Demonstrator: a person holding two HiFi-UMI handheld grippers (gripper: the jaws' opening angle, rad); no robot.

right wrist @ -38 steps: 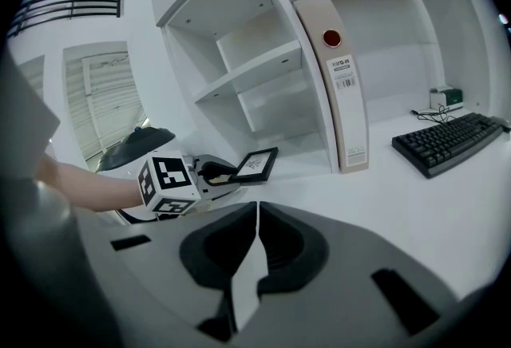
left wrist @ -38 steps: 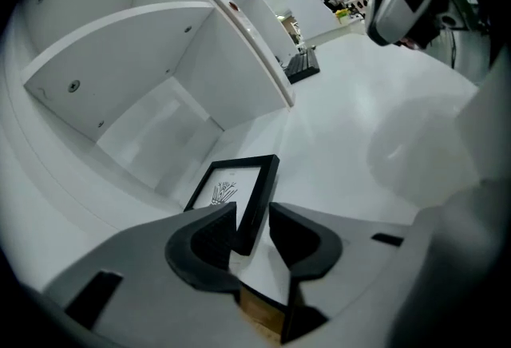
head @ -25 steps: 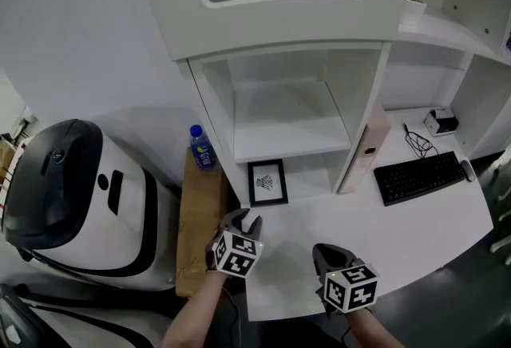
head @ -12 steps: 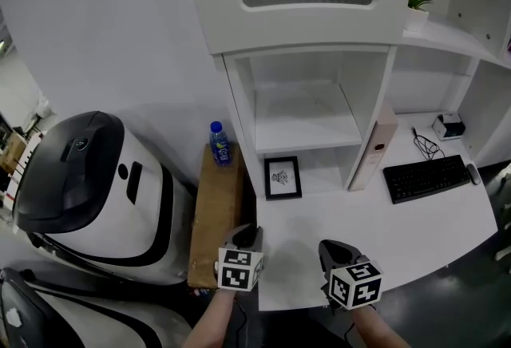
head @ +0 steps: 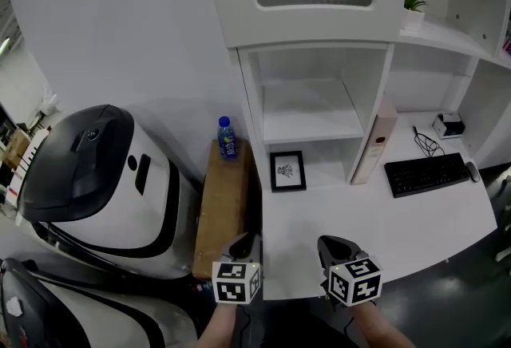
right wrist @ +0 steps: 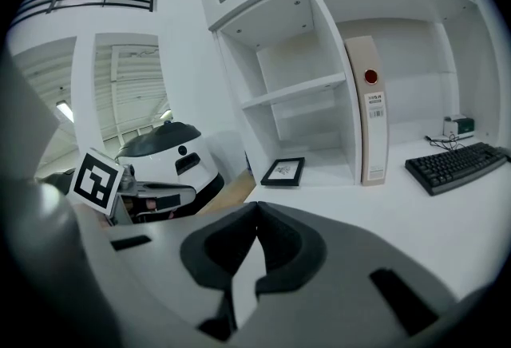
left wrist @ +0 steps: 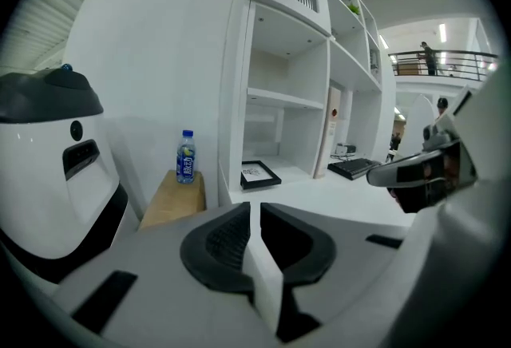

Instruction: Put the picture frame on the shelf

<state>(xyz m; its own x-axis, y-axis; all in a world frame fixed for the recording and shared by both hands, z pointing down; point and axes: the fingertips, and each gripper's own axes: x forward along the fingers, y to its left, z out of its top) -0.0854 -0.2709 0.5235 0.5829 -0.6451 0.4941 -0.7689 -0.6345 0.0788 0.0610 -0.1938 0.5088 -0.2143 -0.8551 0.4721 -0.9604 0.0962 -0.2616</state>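
The black picture frame [head: 287, 171] with a white print rests on the white desk [head: 383, 219], in the lowest opening of the shelf unit, and nothing holds it. It also shows in the left gripper view [left wrist: 259, 174] and in the right gripper view [right wrist: 283, 171]. The bare shelf board [head: 311, 119] sits one level above it. My left gripper [head: 245, 243] hangs at the desk's front left corner, jaws shut and empty [left wrist: 255, 207]. My right gripper [head: 334, 244] is beside it over the front edge, also shut and empty [right wrist: 255, 207]. Both are well short of the frame.
A blue-capped bottle [head: 227, 138] stands on a wooden side stand [head: 223, 207] left of the desk. A large white and black machine [head: 88, 179] fills the left. A tall binder [head: 375, 143] leans by the shelf's right wall, with a keyboard [head: 427, 173] further right.
Both grippers have drawn back toward the desk's front edge and sit lower in the head view. The frame has not moved on the desk.
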